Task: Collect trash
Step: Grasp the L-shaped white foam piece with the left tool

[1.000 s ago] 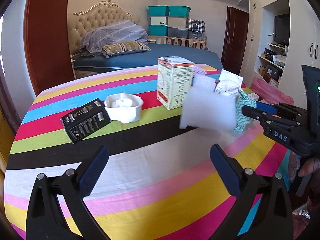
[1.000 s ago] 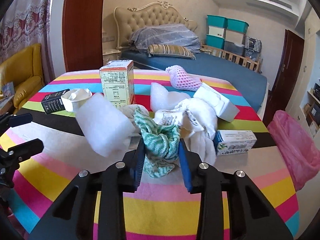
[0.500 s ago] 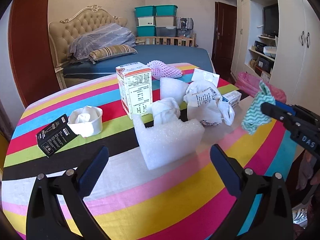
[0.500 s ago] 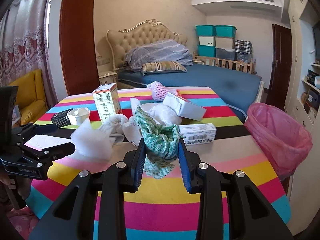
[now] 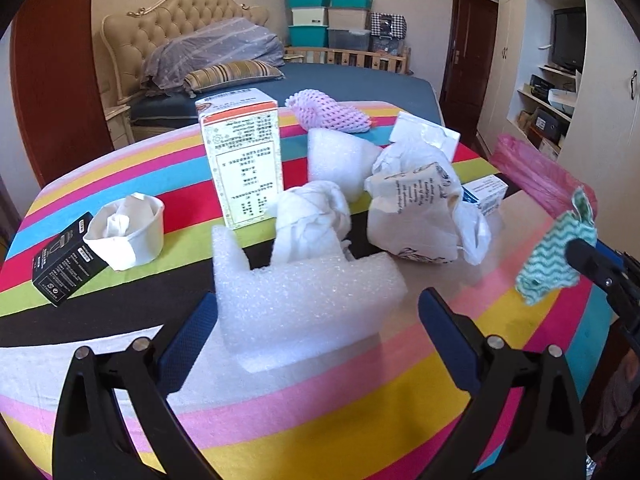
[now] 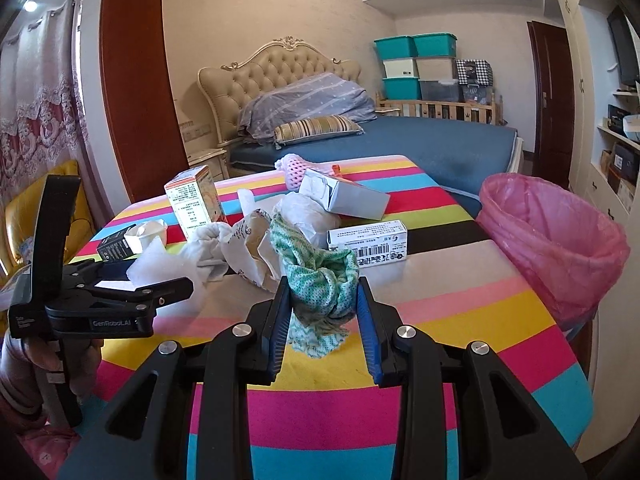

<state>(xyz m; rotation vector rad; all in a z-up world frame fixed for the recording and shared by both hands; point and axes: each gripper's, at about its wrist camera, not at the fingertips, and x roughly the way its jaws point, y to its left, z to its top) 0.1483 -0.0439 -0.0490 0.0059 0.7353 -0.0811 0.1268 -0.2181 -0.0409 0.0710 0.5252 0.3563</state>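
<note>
Striped worktop (image 5: 120, 380): bands of pink, yellow, blue, red, green, black and white under a scatter of trash.
Left tongs (image 5: 312, 334): angled down over the near edge of the worktop, closing, with a white foam block (image 5: 304, 304) between the fingers; the left pad looks to be at the block's side, the right pad stands clear of it.
Right tongs (image 6: 324, 312): low over the worktop's near side and aimed a little downward, clamped on a crumpled green cloth (image 6: 320, 280) that bulges above the pads and hangs below them.
Person: a hand (image 6: 44, 360) grips the handle of the left tongs at the lower left of the right wrist view.
Trash on the worktop: tall printed carton (image 5: 240, 160) upright, black box (image 5: 64, 260) beside a white paper cup (image 5: 128, 232), crumpled paper bag (image 5: 416, 208), white rag (image 5: 312, 220), pink foam net (image 5: 328, 114) at the far edge.
Only in the right wrist view: the open mouth of the pink-lined bin (image 6: 548, 240) just off the worktop's right edge, and a flat barcoded box (image 6: 368, 244) lying in full sight.
Only in the left wrist view: the foam block's notched shape, and the green cloth seen from the side in the right tongs.
</note>
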